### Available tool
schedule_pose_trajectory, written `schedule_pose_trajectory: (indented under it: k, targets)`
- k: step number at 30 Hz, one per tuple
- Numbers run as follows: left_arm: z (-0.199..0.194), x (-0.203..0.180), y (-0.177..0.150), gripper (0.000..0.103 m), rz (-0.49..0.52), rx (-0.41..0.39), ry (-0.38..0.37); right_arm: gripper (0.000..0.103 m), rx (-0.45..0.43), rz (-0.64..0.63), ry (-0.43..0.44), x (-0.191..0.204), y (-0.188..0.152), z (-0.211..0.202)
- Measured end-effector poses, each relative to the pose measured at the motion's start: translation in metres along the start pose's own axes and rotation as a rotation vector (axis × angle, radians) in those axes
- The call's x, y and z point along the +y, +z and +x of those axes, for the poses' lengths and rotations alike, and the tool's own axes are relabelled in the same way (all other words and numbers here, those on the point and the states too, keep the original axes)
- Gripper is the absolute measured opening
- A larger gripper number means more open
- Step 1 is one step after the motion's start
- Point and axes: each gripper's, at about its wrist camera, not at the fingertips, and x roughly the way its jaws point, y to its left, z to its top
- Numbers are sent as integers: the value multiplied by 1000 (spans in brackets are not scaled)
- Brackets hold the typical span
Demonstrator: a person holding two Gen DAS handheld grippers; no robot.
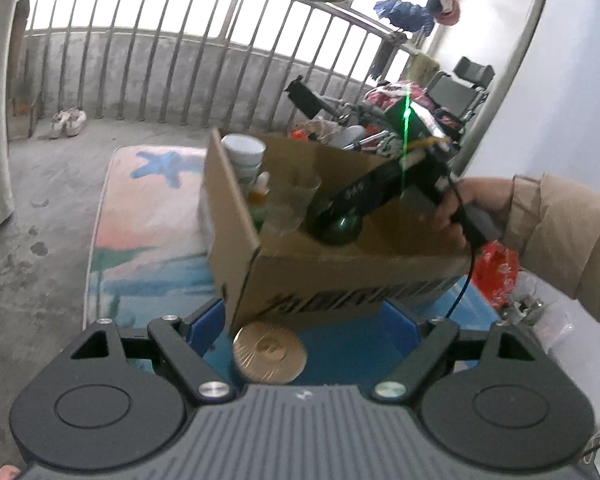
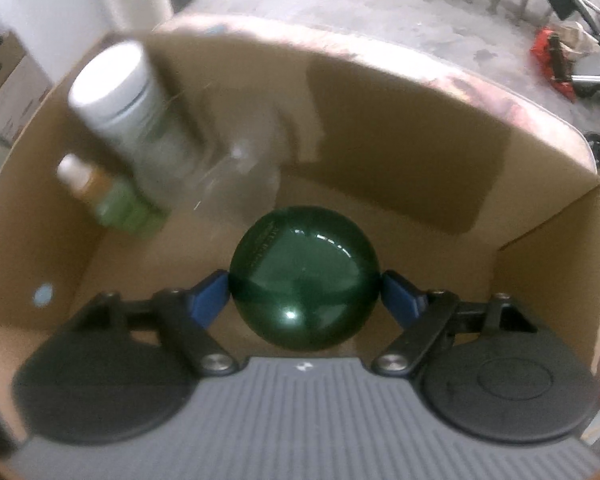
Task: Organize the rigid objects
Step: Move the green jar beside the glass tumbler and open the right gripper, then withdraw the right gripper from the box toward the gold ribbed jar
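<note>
Right gripper (image 2: 304,296) clamps green bottle (image 2: 304,278) at frame centre, low inside cardboard box (image 2: 548,280). Left gripper (image 1: 304,344) wide, empty. Risk: released tilted, bottle topples onto clear glass (image 2: 236,184) upper left.

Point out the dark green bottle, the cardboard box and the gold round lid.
dark green bottle (image 2: 304,276): right wrist view, on its glossy rounded end.
cardboard box (image 1: 340,276): left wrist view, on its near outer wall.
gold round lid (image 1: 269,352): left wrist view, on its flat top face.
</note>
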Motion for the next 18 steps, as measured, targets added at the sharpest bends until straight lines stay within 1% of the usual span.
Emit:
schedule_pose_trajectory:
  k: [4,7,9,13,15,18]
  targets:
    - [4,9,-15,86,-20,34,31,82,-54,62,-9,-8,1,2]
    - [5,13,-24,86,-31,52,41,82,-90,152,13,-17,-5,-3]
    - [6,15,-29,86,-27,59,55,82,-136,203,28,-27,-12,-15]
    - [5,17,-32,86,-31,54,62,82,-261,293,69,-33,-41,-71]
    - [5,17,-33,86,-27,42,63,82,-340,310,130,-29,-68,-111]
    - [6,15,-33,86,-18,43,62,82,-423,301,193,-9,-113,-162]
